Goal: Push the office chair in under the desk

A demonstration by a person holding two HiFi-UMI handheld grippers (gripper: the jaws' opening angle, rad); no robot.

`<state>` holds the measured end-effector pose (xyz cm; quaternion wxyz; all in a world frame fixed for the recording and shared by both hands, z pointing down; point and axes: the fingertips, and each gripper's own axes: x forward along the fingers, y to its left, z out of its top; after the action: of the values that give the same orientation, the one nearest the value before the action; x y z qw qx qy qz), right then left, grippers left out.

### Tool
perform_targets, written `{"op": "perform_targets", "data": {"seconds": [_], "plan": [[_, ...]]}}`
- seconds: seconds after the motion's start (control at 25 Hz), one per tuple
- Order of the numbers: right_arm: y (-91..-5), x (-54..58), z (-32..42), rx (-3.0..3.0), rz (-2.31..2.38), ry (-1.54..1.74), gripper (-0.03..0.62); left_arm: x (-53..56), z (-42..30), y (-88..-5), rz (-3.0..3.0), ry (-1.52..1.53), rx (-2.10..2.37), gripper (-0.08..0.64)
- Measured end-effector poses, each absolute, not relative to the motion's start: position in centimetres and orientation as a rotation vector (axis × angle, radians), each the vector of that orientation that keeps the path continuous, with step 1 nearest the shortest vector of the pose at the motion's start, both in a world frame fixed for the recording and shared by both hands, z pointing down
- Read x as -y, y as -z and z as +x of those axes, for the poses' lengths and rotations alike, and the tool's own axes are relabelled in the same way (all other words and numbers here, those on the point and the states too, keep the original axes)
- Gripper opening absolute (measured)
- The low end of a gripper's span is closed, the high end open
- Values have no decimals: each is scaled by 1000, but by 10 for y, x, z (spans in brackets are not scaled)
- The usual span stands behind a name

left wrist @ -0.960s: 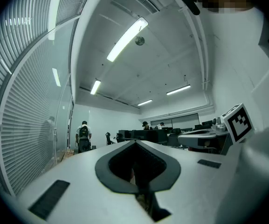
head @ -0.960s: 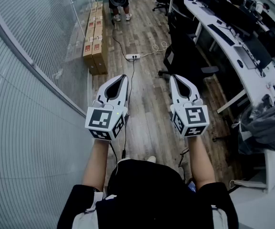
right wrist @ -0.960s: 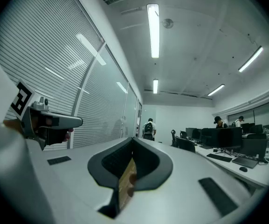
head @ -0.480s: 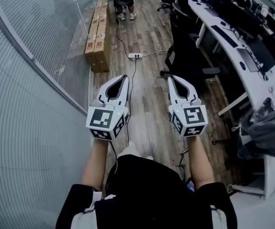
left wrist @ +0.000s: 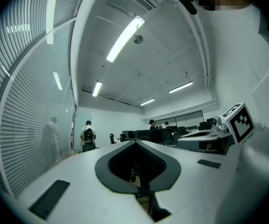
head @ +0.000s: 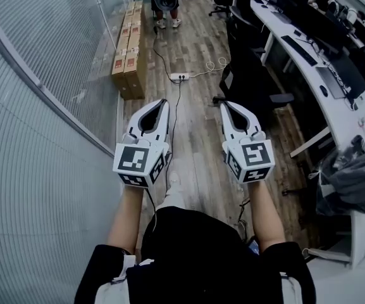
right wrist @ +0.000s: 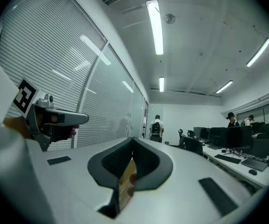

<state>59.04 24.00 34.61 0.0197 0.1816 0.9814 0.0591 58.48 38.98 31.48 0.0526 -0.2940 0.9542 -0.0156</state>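
Here, the left gripper (head: 160,106) and right gripper (head: 228,108) are level, side by side above the wood floor (head: 195,144), each with its jaws closed together on nothing. Ahead on the right, the black office chair (head: 248,81) stands just beside the long white desk's (head: 334,103) aisle edge. Beyond lie a power strip (head: 178,76) and, along the glass wall, cardboard boxes (head: 126,65).

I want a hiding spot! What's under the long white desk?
A white leg and wooden floor show below the desk edge. The black office chair stands out beside it. Its top hides everything deeper.
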Motion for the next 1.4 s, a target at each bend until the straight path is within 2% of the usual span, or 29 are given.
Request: {"op": "perform_targets", "data": {"seconds": [0.28, 0.88, 1.4], "plan": [[-346, -254, 537, -3026, 594, -211, 23, -403, 527, -318, -862, 33, -2912, 11], [-330, -301, 370, -3040, 629, -204, 23, -450, 364, -306, -844, 16, -2938, 11], [-328, -341, 289, -3064, 577, -221, 23, -490, 278, -305, -901, -22, -2931, 11]]}}
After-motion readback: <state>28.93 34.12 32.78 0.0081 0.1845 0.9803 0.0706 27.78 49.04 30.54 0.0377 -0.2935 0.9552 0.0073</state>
